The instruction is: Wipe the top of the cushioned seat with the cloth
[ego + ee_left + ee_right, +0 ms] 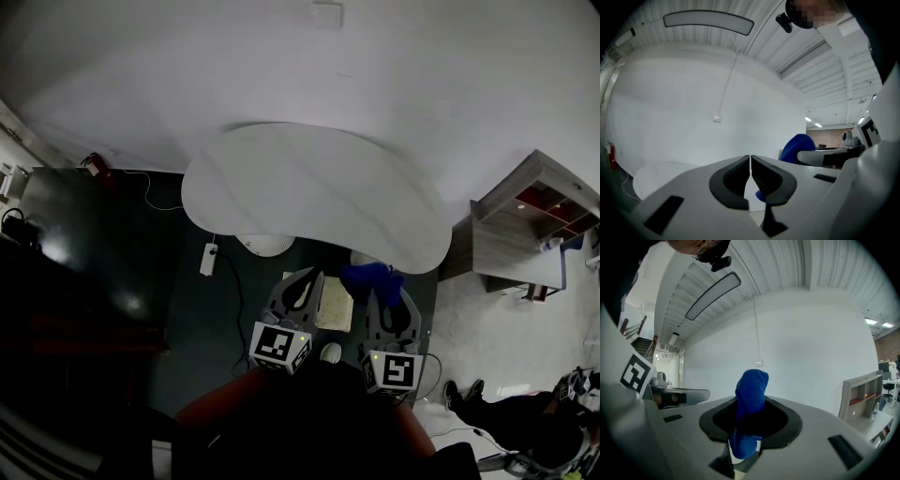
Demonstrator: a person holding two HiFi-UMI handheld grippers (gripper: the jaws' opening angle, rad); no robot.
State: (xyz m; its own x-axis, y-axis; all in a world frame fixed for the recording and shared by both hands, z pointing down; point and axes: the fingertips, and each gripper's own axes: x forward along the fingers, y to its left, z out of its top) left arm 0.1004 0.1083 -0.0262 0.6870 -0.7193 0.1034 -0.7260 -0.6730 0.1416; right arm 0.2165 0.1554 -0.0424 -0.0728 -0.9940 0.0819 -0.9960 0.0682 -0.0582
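Note:
My right gripper (384,292) is shut on a blue cloth (371,277), which bunches up out of the jaws (751,394) and hangs a little below them. Beside it my left gripper (302,283) is shut with nothing between its fingers (750,174). Both are held close to my body and face the white wall. A beige padded square (335,305), possibly the cushioned seat, shows low between the two grippers, partly hidden by them. The cloth (796,143) also shows in the left gripper view, to the right.
A white curved tabletop (309,187) lies just ahead, with a round white base (265,245) below it. A power strip (208,258) and cable lie on the dark floor at left. A grey shelf unit (521,230) stands at right. A person's feet (464,394) are at lower right.

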